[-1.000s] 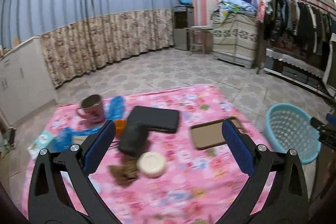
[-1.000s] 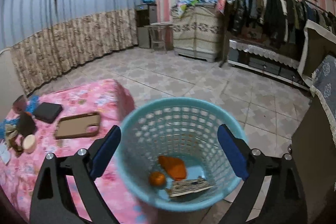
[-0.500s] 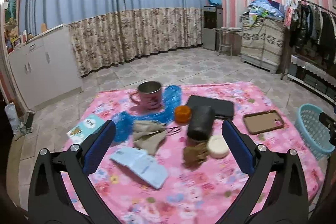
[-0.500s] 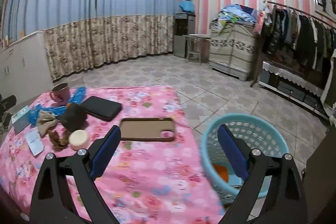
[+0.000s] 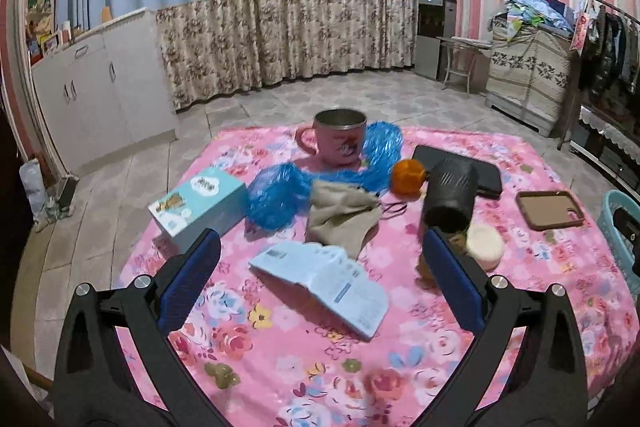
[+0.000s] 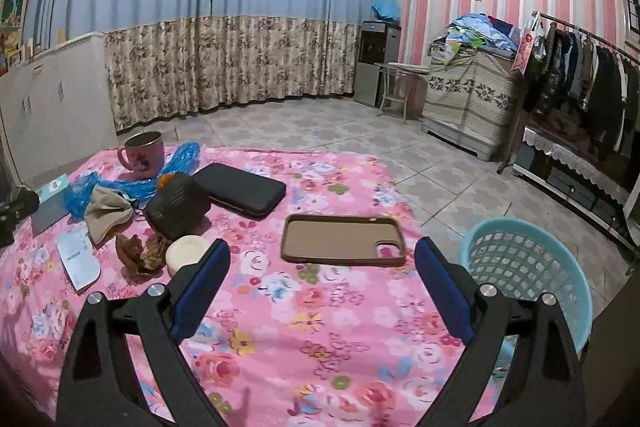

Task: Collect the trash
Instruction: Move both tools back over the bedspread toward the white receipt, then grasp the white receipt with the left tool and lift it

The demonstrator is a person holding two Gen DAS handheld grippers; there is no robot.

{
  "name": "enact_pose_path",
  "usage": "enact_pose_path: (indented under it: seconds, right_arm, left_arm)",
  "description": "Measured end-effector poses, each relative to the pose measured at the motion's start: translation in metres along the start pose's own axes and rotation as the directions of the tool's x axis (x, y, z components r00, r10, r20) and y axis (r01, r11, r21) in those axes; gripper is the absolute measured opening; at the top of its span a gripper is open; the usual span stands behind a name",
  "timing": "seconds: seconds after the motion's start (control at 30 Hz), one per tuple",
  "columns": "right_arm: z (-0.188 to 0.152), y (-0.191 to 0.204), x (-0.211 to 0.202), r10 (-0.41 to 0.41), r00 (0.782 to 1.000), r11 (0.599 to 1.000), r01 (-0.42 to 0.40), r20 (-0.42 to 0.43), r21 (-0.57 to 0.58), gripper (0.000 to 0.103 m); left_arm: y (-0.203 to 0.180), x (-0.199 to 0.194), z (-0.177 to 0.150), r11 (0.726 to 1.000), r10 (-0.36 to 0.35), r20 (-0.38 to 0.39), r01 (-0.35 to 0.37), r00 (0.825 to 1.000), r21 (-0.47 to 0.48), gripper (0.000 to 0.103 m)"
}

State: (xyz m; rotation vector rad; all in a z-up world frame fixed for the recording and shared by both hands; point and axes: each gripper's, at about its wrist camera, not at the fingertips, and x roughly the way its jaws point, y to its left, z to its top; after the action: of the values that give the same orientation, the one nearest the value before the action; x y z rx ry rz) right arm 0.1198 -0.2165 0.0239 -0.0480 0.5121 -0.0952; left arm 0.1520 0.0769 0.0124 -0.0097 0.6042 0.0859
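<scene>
In the left wrist view, our left gripper (image 5: 322, 259) hangs wide open and empty over the crumpled pale-blue printed paper (image 5: 326, 281) at frame centre; we should descend squarely and pinch its raised fold.

In the right wrist view, our right gripper (image 6: 322, 269) is equally spread, holding nothing, with the light-blue perforated plastic basket (image 6: 528, 267) at lower right.

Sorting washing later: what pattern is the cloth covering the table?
Pink with a multicoloured flower print: the tablecloth shows best in the right wrist view.
</scene>
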Motion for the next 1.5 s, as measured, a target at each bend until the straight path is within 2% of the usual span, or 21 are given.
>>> enact_pose_path:
  seconds: [0.13,0.3,0.47,0.73,0.93,1.0,1.03,1.07,1.2,1.23,1.33,1.43,1.5]
  right_arm:
    - [-0.006,0.008,0.010,0.003,1.000,1.000,-0.003,-0.009,0.003,0.096]
    - [-0.015,0.015,0.023,-0.011,1.000,1.000,0.010,-0.027,-0.019,0.096]
    - [-0.026,0.014,0.037,0.007,0.998,1.000,-0.007,-0.065,-0.004,0.096]
    - [-0.032,0.014,0.047,0.022,0.996,1.000,-0.022,-0.091,-0.001,0.096]
    - [-0.032,0.014,0.046,0.021,0.996,1.000,-0.022,-0.090,-0.011,0.096]
    - [-0.032,0.014,0.045,0.021,0.996,1.000,-0.022,-0.090,-0.010,0.096]
    - [-0.032,0.014,0.046,0.022,0.996,1.000,-0.023,-0.090,-0.011,0.096]
    - [-0.032,0.014,0.046,0.022,0.996,1.000,-0.023,-0.090,-0.011,0.096]
    - [-0.032,0.016,0.044,0.028,0.996,0.999,-0.030,-0.088,-0.017,0.096]
    - [-0.032,0.017,0.043,0.028,0.996,0.999,-0.030,-0.087,-0.019,0.096]
    - [-0.032,0.020,0.040,0.030,0.996,0.999,-0.032,-0.082,-0.027,0.096]
    - [-0.031,0.022,0.039,0.035,0.996,0.999,-0.037,-0.076,-0.036,0.096]
    - [-0.032,0.023,0.037,0.042,0.996,0.999,-0.044,-0.073,-0.032,0.096]
  left_arm:
    - [0.005,0.016,-0.013,1.000,0.010,-0.038,-0.011,0.999,-0.028,0.098]
    - [0.013,0.041,-0.032,0.998,0.032,-0.107,-0.036,0.994,-0.043,0.098]
    - [0.021,0.057,-0.041,0.996,0.005,-0.163,-0.020,0.987,-0.089,0.097]
    - [0.007,0.080,-0.029,0.994,-0.018,-0.197,-0.004,0.980,-0.107,0.097]
    - [-0.016,0.102,-0.020,0.999,0.019,-0.244,-0.029,0.970,-0.038,0.097]
    - [-0.020,0.106,-0.019,0.998,0.063,-0.251,-0.064,0.966,0.001,0.093]
    - [-0.017,0.105,-0.020,0.997,0.078,-0.251,-0.077,0.965,0.012,0.084]
    - [-0.017,0.104,-0.021,0.995,0.096,-0.250,-0.093,0.963,0.026,0.082]
    - [-0.011,0.097,-0.022,0.996,0.082,-0.243,-0.074,0.967,0.039,0.077]
    - [-0.009,0.094,-0.023,0.997,0.079,-0.239,-0.071,0.968,0.041,0.069]
    - [-0.004,0.088,-0.023,0.998,0.066,-0.230,-0.059,0.971,0.038,0.062]
    - [0.004,0.082,-0.021,0.998,0.066,-0.234,-0.065,0.970,0.012,0.061]
    - [0.011,0.080,-0.023,0.997,0.064,-0.244,-0.070,0.968,-0.018,0.071]
